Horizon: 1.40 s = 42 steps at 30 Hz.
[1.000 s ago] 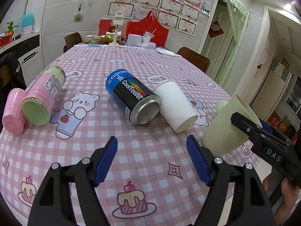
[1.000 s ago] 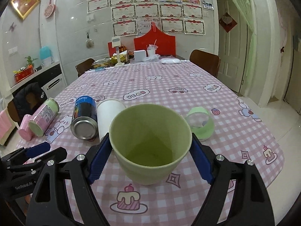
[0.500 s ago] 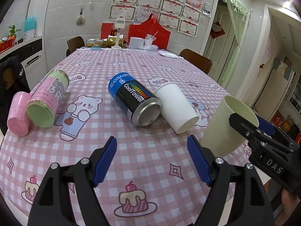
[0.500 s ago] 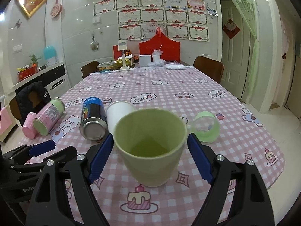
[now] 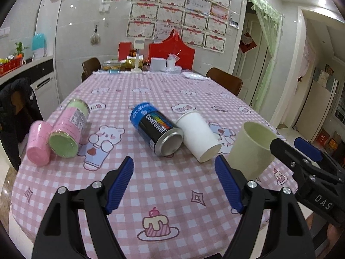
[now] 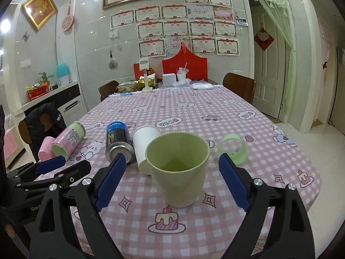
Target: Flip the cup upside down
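A pale green cup (image 6: pixel 177 168) stands upright, mouth up, on the pink checked tablecloth (image 6: pixel 194 116). It also shows in the left wrist view (image 5: pixel 251 149) at the right. My right gripper (image 6: pixel 172 181) is open, its blue pads on either side of the cup with a gap on both sides. My left gripper (image 5: pixel 174 181) is open and empty over the cloth near the front edge, to the left of the cup. The right gripper (image 5: pixel 301 151) shows beside the cup in the left wrist view.
A white paper cup (image 5: pixel 198 136) and a blue-black can (image 5: pixel 156 130) lie on their sides behind the green cup. A pink-green canister (image 5: pixel 69 129) and a pink cup (image 5: pixel 38 142) lie at the left. A clear green cup (image 6: pixel 232 149) lies at the right.
The green cup went from held and lifted in my right gripper to standing upright on the cloth. The right gripper's pads have opened away from it. Both grippers have pulled back slightly.
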Each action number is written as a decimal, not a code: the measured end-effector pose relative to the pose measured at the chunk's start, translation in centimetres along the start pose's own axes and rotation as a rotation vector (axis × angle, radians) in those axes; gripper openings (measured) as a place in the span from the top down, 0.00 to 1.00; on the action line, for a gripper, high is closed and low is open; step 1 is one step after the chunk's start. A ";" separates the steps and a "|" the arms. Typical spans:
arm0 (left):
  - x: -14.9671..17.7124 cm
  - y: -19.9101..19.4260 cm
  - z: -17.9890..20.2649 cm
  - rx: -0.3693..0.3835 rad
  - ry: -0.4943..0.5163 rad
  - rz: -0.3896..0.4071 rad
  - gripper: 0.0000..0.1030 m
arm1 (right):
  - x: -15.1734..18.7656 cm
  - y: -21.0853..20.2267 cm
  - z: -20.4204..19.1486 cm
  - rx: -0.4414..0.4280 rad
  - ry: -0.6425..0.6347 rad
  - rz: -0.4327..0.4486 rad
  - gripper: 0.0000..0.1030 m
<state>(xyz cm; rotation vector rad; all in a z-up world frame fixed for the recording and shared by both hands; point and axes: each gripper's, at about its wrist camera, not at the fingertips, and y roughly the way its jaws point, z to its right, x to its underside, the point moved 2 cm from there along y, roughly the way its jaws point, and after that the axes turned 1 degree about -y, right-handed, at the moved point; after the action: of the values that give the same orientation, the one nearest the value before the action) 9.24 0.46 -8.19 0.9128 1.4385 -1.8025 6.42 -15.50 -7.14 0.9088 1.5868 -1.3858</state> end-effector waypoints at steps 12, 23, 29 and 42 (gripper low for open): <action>-1.0 -4.7 1.5 0.027 0.052 0.164 0.20 | -1.2 -5.2 -0.5 0.058 -0.019 0.151 0.08; -1.4 -7.7 1.6 0.042 0.063 0.291 0.14 | -1.3 -7.6 -1.0 0.100 -0.047 0.266 0.08; -1.4 -8.5 1.8 0.038 0.078 0.347 0.14 | -1.3 -8.2 -1.2 0.114 -0.047 0.302 0.08; -1.3 -9.1 1.6 0.011 0.090 0.393 0.14 | -0.7 -8.5 -1.8 0.131 -0.062 0.341 0.08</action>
<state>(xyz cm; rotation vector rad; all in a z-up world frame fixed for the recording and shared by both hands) 2.25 0.65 -2.07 1.2010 1.2004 -1.4944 -1.23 -14.89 -3.04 1.1439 1.2365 -1.2700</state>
